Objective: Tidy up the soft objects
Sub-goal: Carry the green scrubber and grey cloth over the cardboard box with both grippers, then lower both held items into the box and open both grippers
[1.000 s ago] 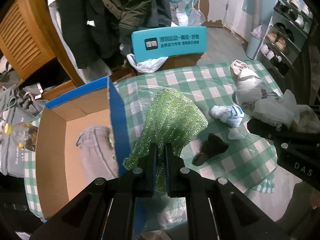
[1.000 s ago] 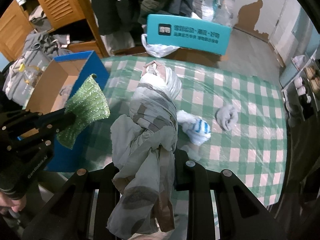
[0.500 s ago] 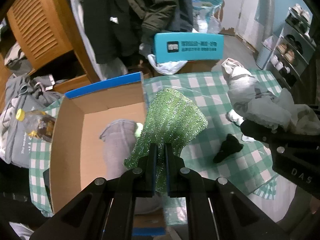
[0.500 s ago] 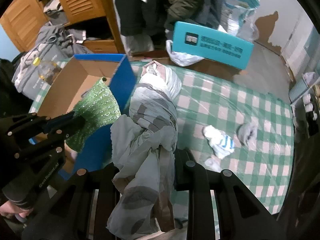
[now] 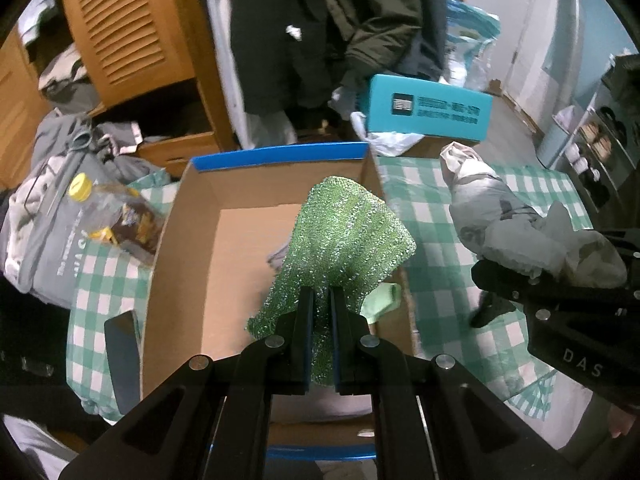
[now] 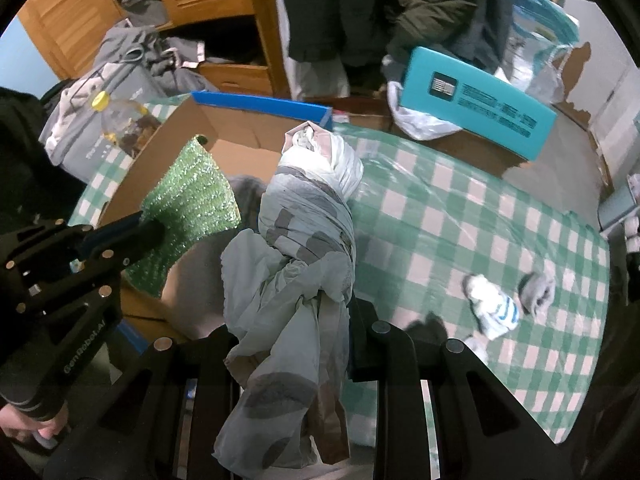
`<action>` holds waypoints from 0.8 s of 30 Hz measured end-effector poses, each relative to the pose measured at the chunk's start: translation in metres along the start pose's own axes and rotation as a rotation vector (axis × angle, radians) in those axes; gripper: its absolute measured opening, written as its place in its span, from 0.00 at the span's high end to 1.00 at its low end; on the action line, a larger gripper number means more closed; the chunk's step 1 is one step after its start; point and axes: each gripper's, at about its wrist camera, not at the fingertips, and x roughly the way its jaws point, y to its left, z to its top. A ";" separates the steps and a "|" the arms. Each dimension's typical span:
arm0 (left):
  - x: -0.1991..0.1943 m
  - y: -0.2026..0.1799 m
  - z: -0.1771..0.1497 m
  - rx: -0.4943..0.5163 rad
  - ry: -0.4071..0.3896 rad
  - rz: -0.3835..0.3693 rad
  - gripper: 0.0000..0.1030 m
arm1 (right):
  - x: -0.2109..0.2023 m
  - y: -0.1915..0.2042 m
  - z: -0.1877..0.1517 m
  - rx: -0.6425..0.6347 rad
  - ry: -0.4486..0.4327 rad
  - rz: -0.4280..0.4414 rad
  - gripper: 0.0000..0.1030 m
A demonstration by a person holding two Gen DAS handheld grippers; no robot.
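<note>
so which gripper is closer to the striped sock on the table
Right. The right gripper sits beside the striped sock; the left gripper is over the cardboard box.

Behind the table stood a louvered wooden cabinet (image 5: 120, 32), dark coats (image 5: 320, 32) hanging beside it, a teal box (image 5: 428, 110) w/ a white plastic bag (image 5: 386, 142) under it, and a yellow-capped bottle (image 5: 116, 216) at left.

A grey garment (image 5: 276, 258) in the cardboard box (image 5: 224, 248) lies mostly hidden behind the green sparkly cloth (image 5: 344, 236). The knotted grey bundle (image 6: 300, 240) covers the right tongs' (image 6: 288, 344) fingertips. Motion blur smears the striped sock (image 6: 494, 312) and grey sock (image 6: 538, 290) on the desk (image 6: 460, 216).
</note>
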 end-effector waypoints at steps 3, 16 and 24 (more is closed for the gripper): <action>0.003 0.013 -0.003 -0.021 0.007 0.009 0.93 | 0.007 0.012 0.007 -0.013 0.011 0.013 0.78; 0.026 0.053 -0.017 -0.076 0.070 0.059 0.92 | 0.047 0.052 0.021 -0.033 0.090 0.086 0.78; 0.036 0.060 -0.021 -0.093 0.106 0.074 0.76 | 0.052 0.060 0.026 -0.030 0.103 0.107 0.68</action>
